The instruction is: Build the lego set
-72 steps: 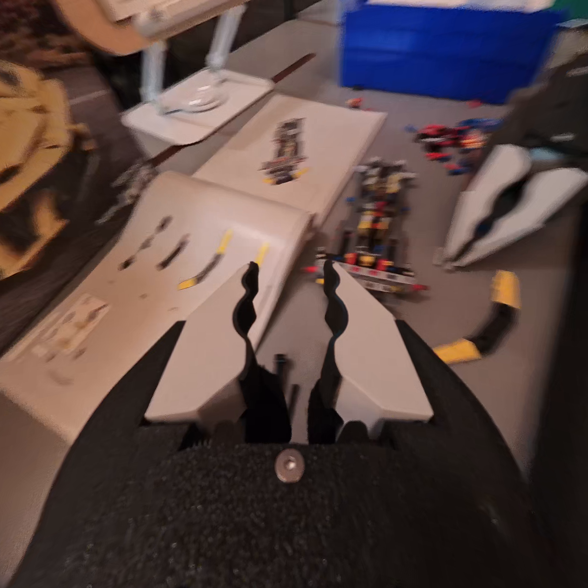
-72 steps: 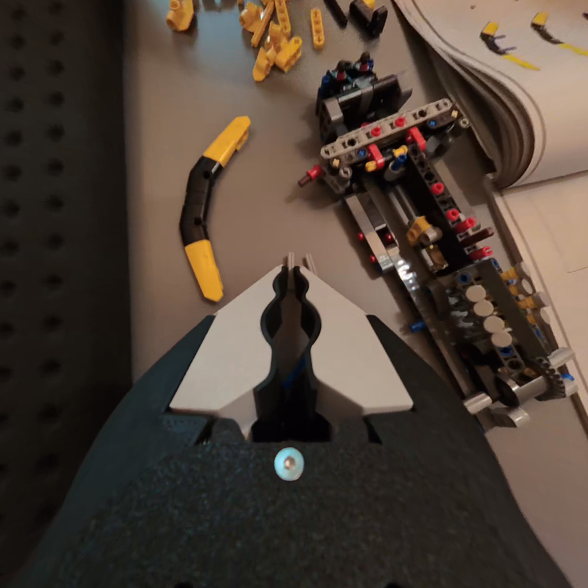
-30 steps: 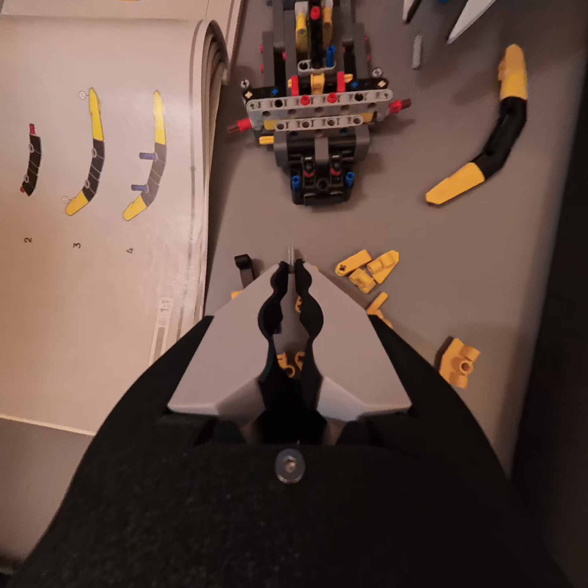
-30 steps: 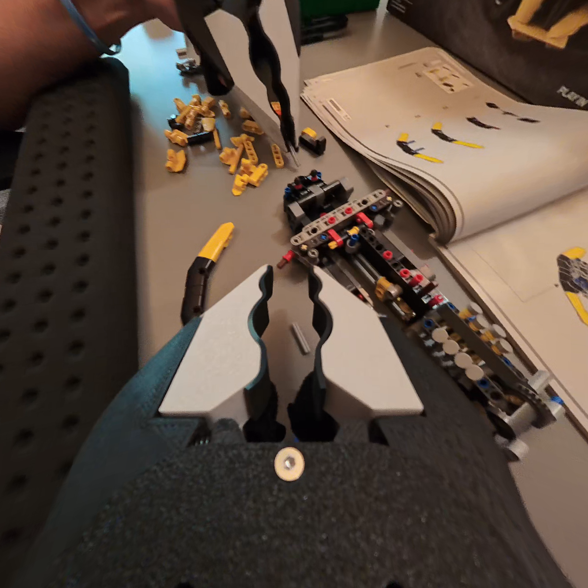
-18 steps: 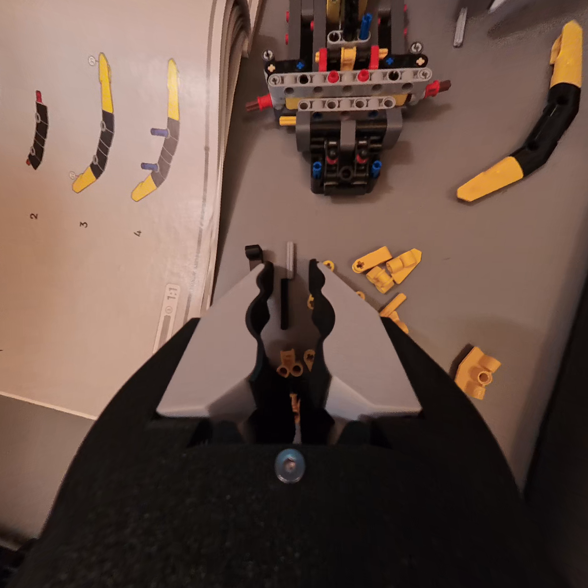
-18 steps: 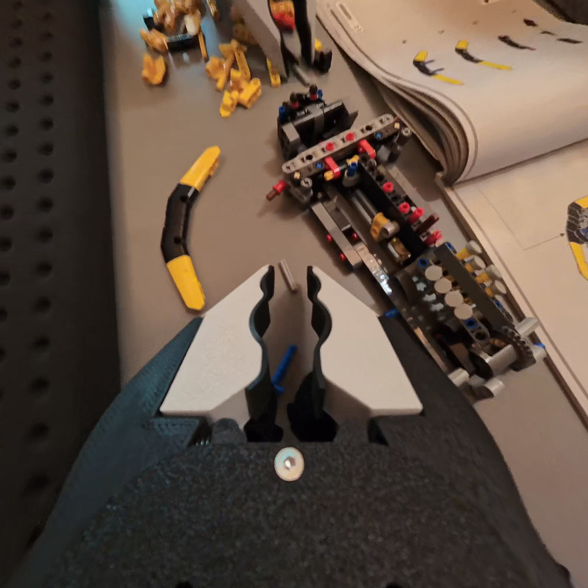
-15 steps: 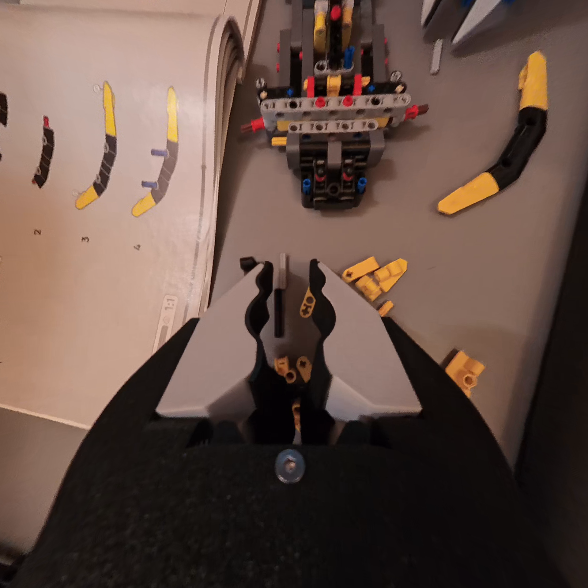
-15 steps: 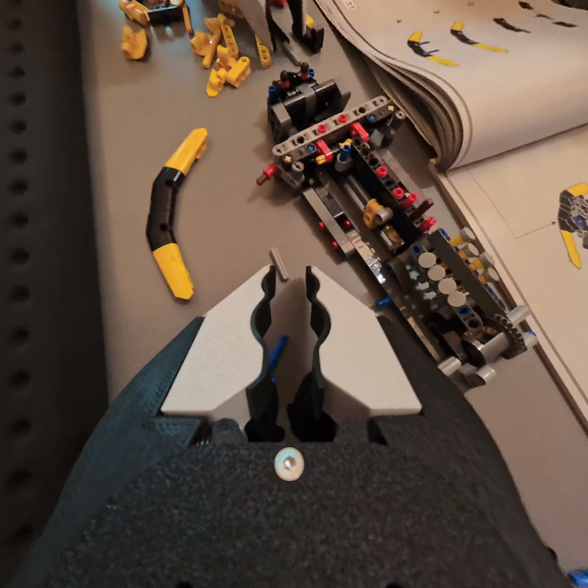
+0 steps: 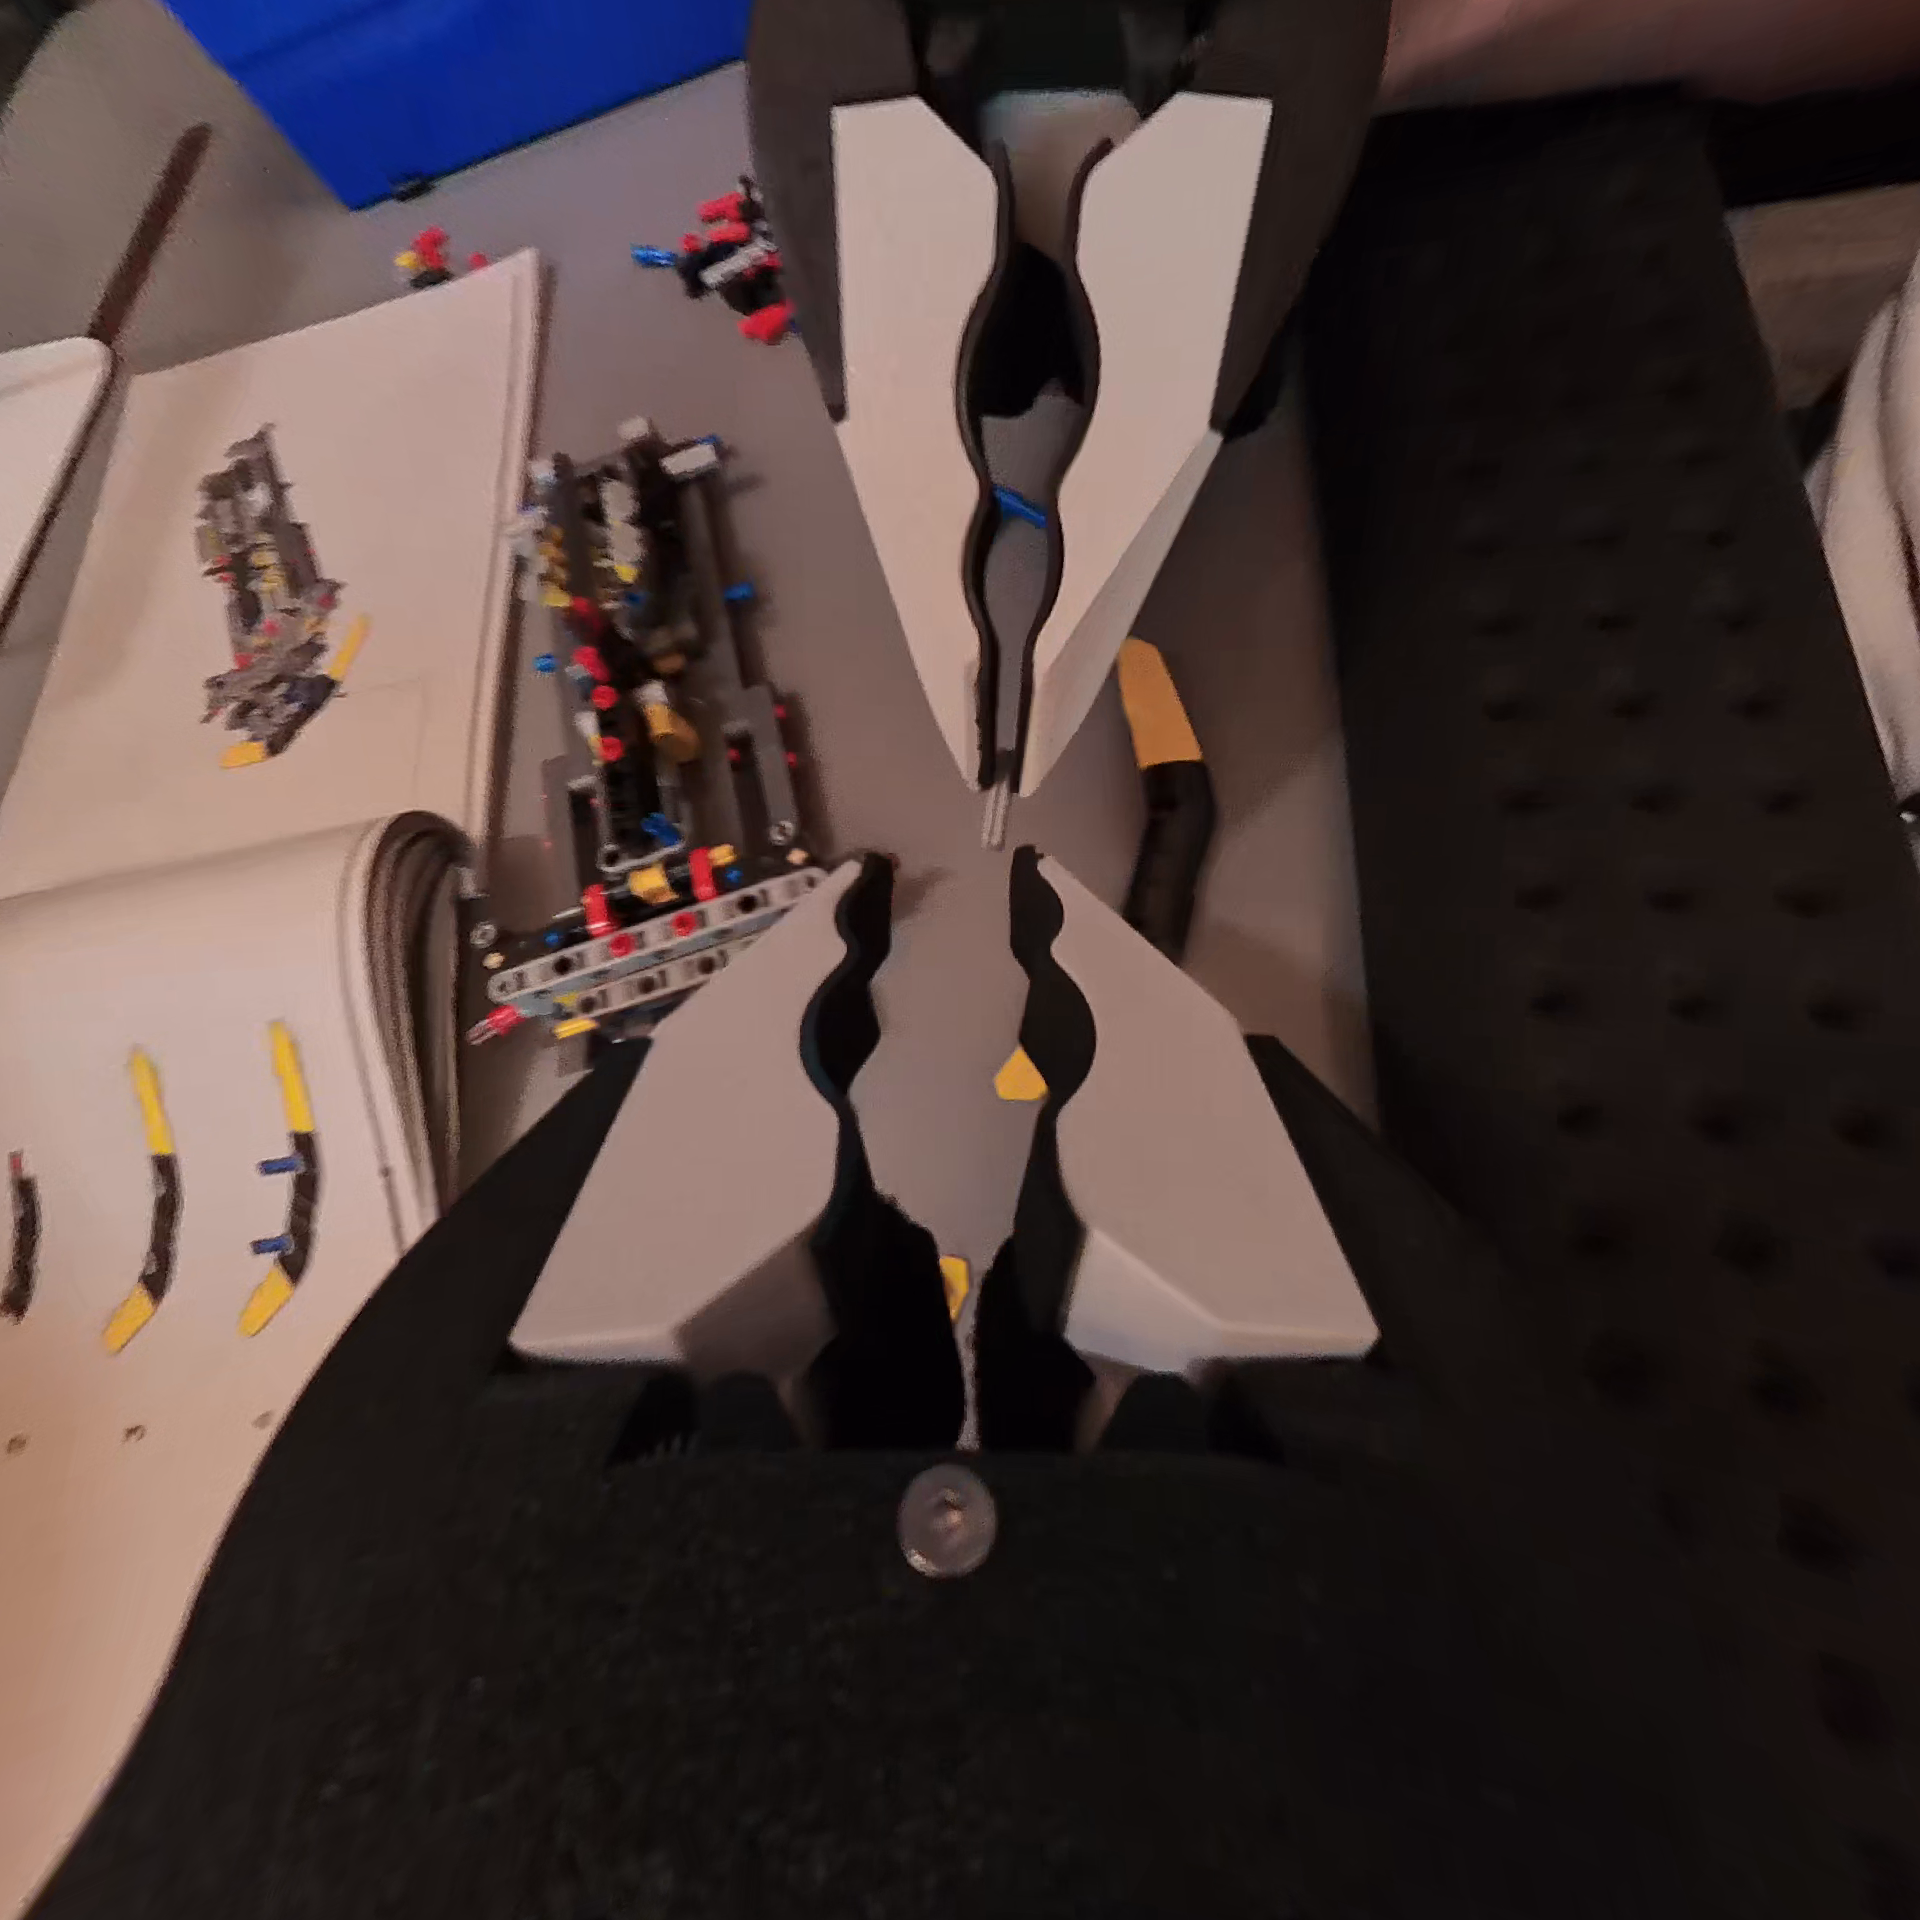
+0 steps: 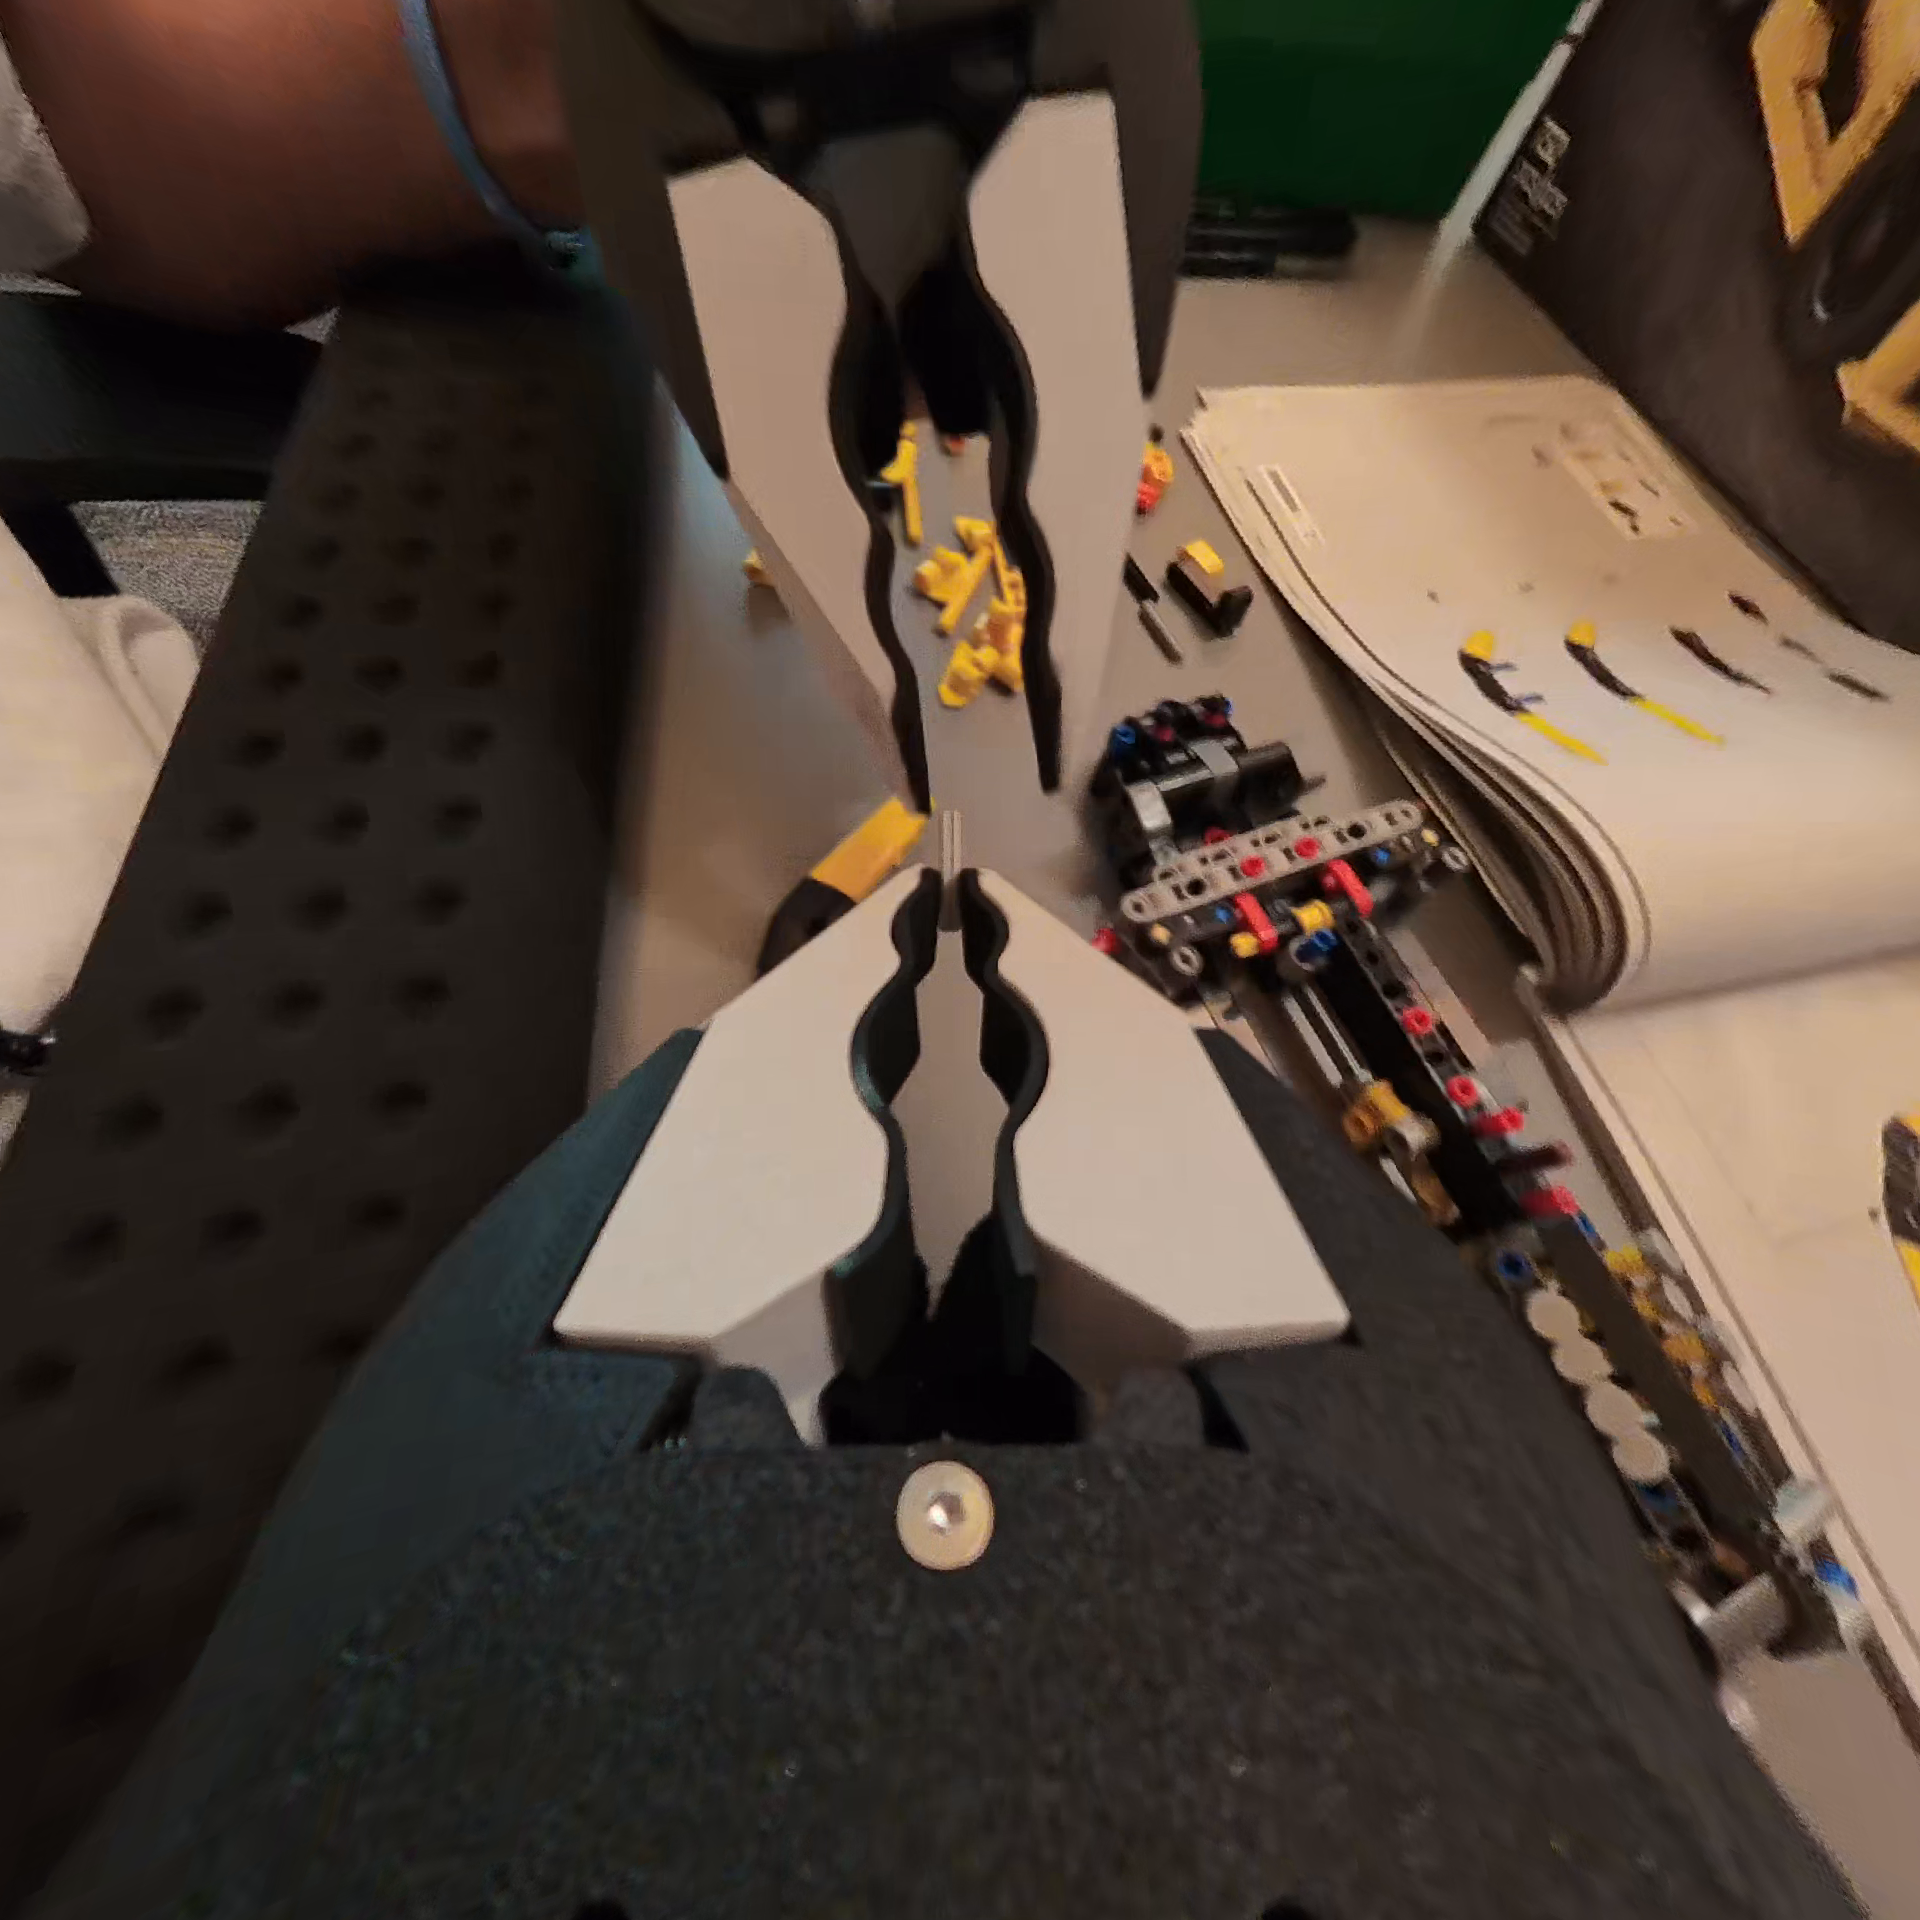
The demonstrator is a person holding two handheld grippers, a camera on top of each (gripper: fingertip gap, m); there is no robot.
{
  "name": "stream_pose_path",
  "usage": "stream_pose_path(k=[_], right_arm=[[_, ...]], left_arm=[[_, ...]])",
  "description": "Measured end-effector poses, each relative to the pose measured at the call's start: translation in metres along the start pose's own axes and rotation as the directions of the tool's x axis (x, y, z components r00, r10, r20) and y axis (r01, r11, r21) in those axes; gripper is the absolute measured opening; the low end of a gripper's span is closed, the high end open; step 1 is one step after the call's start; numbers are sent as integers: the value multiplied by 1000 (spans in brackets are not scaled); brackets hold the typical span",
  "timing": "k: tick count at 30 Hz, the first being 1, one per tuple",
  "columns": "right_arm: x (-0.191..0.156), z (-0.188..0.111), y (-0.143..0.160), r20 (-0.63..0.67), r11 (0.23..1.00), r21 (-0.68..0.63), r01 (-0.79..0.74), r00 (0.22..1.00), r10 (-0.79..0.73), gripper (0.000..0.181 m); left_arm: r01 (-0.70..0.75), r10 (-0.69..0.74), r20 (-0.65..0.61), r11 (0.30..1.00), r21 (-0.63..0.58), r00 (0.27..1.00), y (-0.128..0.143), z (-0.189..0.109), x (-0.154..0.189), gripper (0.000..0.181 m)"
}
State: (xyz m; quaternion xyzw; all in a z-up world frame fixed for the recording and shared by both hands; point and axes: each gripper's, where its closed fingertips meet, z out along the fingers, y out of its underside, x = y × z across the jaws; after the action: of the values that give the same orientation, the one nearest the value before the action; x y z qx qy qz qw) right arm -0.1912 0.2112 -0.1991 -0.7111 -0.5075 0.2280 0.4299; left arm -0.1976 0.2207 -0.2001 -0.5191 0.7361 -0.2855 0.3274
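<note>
On the bench (image 10: 686, 831), your right claw (image 10: 943, 883) faces your left claw (image 10: 982, 790), tip to tip. The chassis (image 10: 1351, 997) lies to their right, the open manual (image 10: 1558, 707) beyond it, loose pieces (image 10: 971, 613) behind the left claw.

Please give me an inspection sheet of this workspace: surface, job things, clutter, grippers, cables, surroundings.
Surface: grey table, crowded.
Job things: part-built lego chassis; curved black-yellow piece; open manual; grey pin.
Clutter: loose yellow parts; red parts.
Grippers: right gripper jaws shut on the pin; left gripper jaws open, facing it.
Cables: nothing seen.
Surroundings: blue bin; lego box; perforated black panel.
</note>
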Motion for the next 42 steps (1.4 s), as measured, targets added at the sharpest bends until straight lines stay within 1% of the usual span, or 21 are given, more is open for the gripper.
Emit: stream_pose_path(k=[4,6,11,14,15,16,17,18,20,21,22,25,29,31,35,40,42], right_arm=[[-12,7,-2,54,1000,2,4,999,-4,3],[-13,7,-3,67,1000,6,-5,998,5,3],[-15,8,-4,72,1000,14,-5,997,4,3],[-10,9,-3,36,1000,16,-10,999,9,8],[-7,8,-2,26,1000,16,-15,1000,14,11],[-4,7,-1,11,1000,19,-22,1000,22,12],[-1,5,-1,5,999,25,-32,999,32,12],[1,4,0,5,998,30,-46,999,46,12],[2,3,3,13,997,25,-75,997,75,12],[3,4,5,17,996,19,-83,996,83,12],[3,4,6,19,996,14,-87,996,86,12],[3,4,7,16,997,12,-81,997,80,12],[2,4,9,22,996,3,-86,996,86,12],[3,4,10,20,996,-1,-92,996,92,10],[9,3,14,-6,994,-12,-107,994,107,8],[23,-4,15,-58,990,13,-139,988,140,10],[35,-11,15,-110,988,39,-151,982,155,11]], left_arm=[[-9,9,-111,1000,-2,994,3,2,21,13],[-10,12,-120,1000,12,993,1,0,23,4],[-6,9,-130,1000,24,991,-1,-1,23,3],[-28,27,-99,1000,-8,995,7,-2,17,3],[-33,31,-58,999,-30,998,14,-6,7,3],[-28,29,15,998,-56,999,25,-12,-10,2],[2,6,97,997,-80,995,37,-20,-30,2],[56,-40,151,993,-106,988,53,-27,-47,3],[165,-132,207,975,-152,969,84,-39,-69,3],[196,-158,221,967,-165,962,95,-43,-76,3],[215,-179,214,963,-163,960,100,-44,-78,2],[237,-209,189,961,-140,960,99,-45,-78,2],[255,-221,177,946,-201,959,114,-39,-74,3],[276,-248,161,941,-193,955,113,-38,-73,2],[307,-274,176,931,-198,945,118,-39,-76,4],[309,-273,185,929,-206,944,119,-39,-77,13],[312,-274,194,928,-205,942,120,-39,-78,16]])
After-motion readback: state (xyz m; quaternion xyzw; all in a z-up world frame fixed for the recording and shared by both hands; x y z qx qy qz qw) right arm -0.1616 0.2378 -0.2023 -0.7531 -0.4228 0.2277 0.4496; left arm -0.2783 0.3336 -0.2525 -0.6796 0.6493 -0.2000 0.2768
